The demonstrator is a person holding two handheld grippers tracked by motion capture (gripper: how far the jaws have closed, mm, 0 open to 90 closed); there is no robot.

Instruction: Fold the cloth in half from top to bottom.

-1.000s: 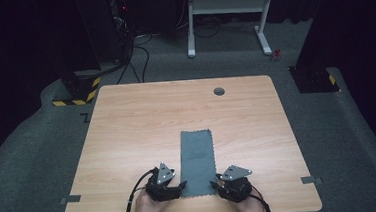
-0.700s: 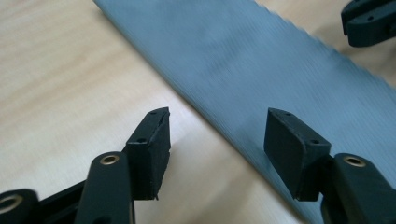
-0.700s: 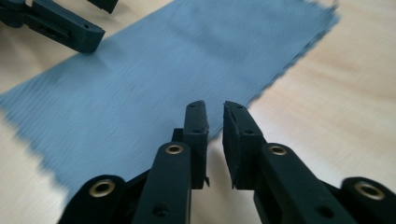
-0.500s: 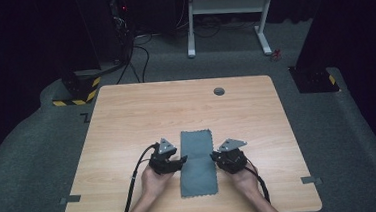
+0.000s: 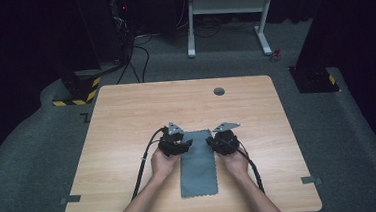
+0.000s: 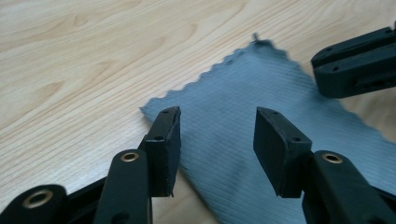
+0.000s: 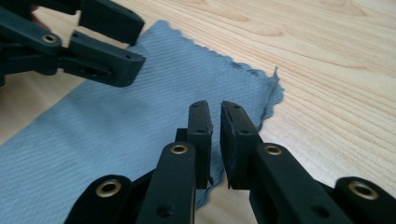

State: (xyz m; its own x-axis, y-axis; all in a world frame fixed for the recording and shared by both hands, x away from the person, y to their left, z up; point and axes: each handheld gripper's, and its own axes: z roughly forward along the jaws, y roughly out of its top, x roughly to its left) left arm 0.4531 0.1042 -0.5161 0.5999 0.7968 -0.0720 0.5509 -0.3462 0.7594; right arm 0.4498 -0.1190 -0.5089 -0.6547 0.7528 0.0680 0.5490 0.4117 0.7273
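A grey cloth (image 5: 197, 163) lies on the near middle of the table (image 5: 126, 115), both grippers at its far corners, probably to fold it. The left gripper (image 6: 217, 133), jaws just closing, stands spread over its corner; the right gripper (image 7: 215, 135) is nearly pressed together, and whether it pinches cloth I cannot tell.

Cloth (image 5: 197, 163) flat on table (image 5: 121, 115), tongs either side of its far end.

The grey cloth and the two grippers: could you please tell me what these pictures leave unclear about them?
- High view: the grey cloth's far corners lie under the left gripper and right gripper.
- Right gripper view: a narrow slit between the jaws; whether any cloth is pinched is hidden behind them.
- Left gripper view: the cloth's near part is cut off by the bottom edge.
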